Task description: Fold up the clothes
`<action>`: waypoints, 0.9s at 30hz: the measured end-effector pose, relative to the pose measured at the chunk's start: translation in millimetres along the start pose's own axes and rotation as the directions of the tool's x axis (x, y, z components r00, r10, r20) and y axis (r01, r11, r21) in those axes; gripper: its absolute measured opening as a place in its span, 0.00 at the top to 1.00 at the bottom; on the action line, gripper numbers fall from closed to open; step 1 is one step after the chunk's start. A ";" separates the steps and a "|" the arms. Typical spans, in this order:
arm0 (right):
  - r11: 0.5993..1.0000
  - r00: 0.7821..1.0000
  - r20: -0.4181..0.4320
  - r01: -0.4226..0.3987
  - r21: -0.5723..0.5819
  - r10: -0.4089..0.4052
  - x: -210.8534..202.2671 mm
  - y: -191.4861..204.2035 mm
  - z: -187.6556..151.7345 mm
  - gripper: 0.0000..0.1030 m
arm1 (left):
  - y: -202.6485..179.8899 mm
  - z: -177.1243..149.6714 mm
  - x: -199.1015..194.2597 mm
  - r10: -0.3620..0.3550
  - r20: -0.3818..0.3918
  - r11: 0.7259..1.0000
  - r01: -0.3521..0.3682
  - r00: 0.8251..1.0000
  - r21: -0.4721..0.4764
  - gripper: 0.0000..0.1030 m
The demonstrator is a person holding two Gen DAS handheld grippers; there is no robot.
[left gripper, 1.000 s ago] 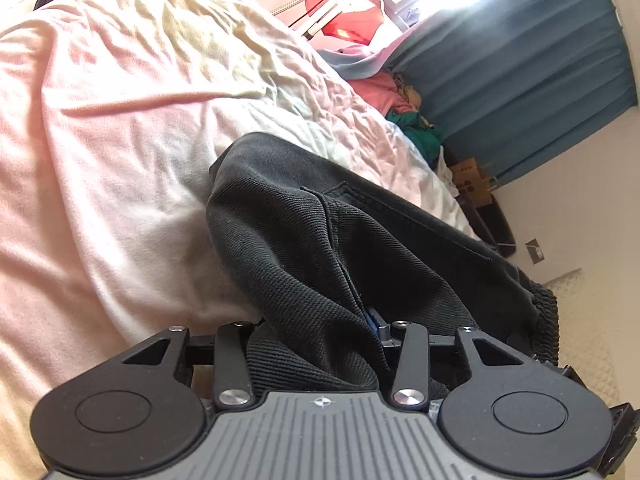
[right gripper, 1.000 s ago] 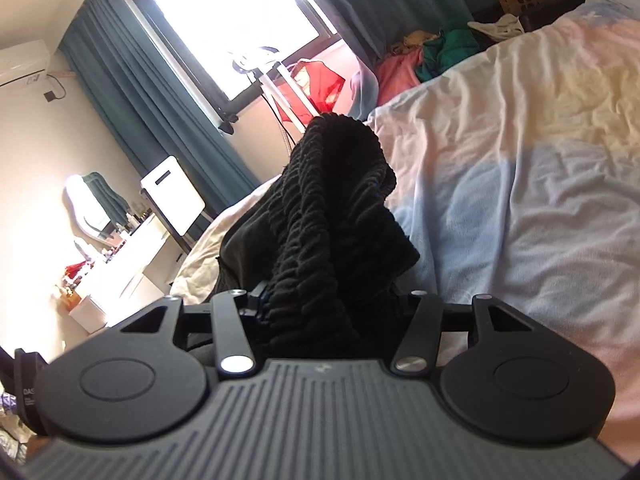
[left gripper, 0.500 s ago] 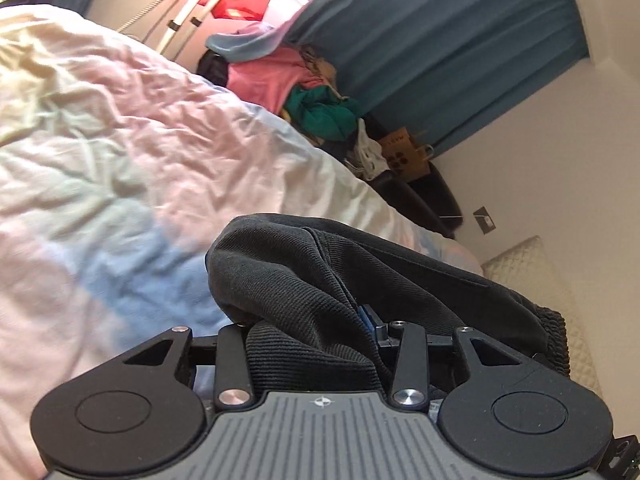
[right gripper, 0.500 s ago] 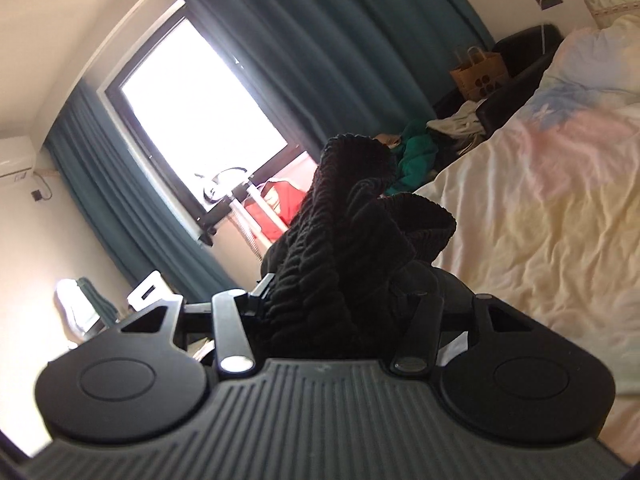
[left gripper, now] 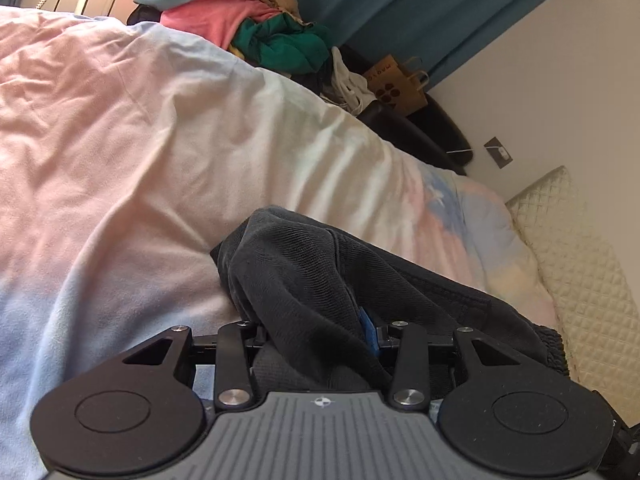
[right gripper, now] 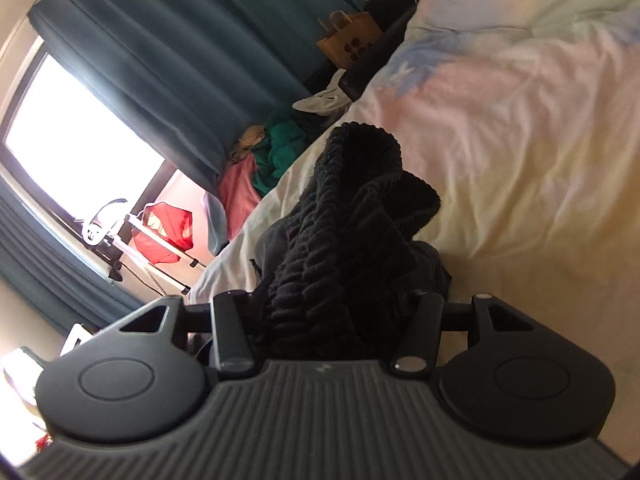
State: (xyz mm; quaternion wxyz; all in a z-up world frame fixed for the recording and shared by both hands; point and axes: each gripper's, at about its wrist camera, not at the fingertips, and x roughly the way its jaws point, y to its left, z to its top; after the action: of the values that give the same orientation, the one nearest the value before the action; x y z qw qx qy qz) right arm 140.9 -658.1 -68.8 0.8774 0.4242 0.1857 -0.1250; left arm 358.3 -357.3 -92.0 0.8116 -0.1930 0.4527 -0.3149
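- Your left gripper (left gripper: 318,334) sits at the bottom centre of the left wrist view, its fingers pinching a bunched fold of the dark corduroy garment (left gripper: 320,276).
- From that pinch the garment runs toward the lower right of the frame, where its ribbed waistband (left gripper: 554,350) shows at the right edge, just beside the quilted cream pillow (left gripper: 580,248).
- Under and beyond the garment, the pastel duvet (left gripper: 140,140) fills the left and centre of the frame.
- Your right gripper (right gripper: 332,320) sits at the bottom centre of the right wrist view, its fingers closed on the same garment's gathered waistband (right gripper: 352,216), which stands up in a thick ribbed bundle through the middle of the frame.
- A looser dark fold of the garment hangs just right of that bundle, touching the duvet (right gripper: 520,140) that fills the right half of the frame.
- A heap of pink and green clothes (left gripper: 260,28) lies at the upper centre of the left wrist view, beside the teal curtain (left gripper: 400,4).
- A brown paper bag (right gripper: 350,40) stands at the upper centre of the right wrist view, and a bright window (right gripper: 76,120) is at its left.
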 end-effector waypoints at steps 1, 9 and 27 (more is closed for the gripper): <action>1.000 1.000 -0.002 0.008 0.005 -0.008 0.4 -6.8 -5.2 0.46 | 2.2 -3.7 0.4 0.001 -0.016 1.000 -0.001 1.000 0.018 0.59; 0.988 0.989 -0.115 0.102 0.118 -0.089 -8.1 -66.4 -62.6 0.44 | 18.7 -56.4 -14.8 0.029 -0.048 0.989 -0.022 0.998 0.146 0.45; 0.967 0.990 0.031 0.138 -0.216 -0.135 -190.1 61.3 -26.5 0.40 | -130.3 -78.5 -242.5 0.098 0.196 0.888 -0.174 0.976 0.426 0.09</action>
State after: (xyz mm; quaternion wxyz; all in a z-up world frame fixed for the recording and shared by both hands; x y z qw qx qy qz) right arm -12.9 -588.1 41.0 0.9094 0.3107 0.2200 -0.1676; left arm 152.2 -288.0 94.1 0.8896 0.0019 0.3117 -0.3338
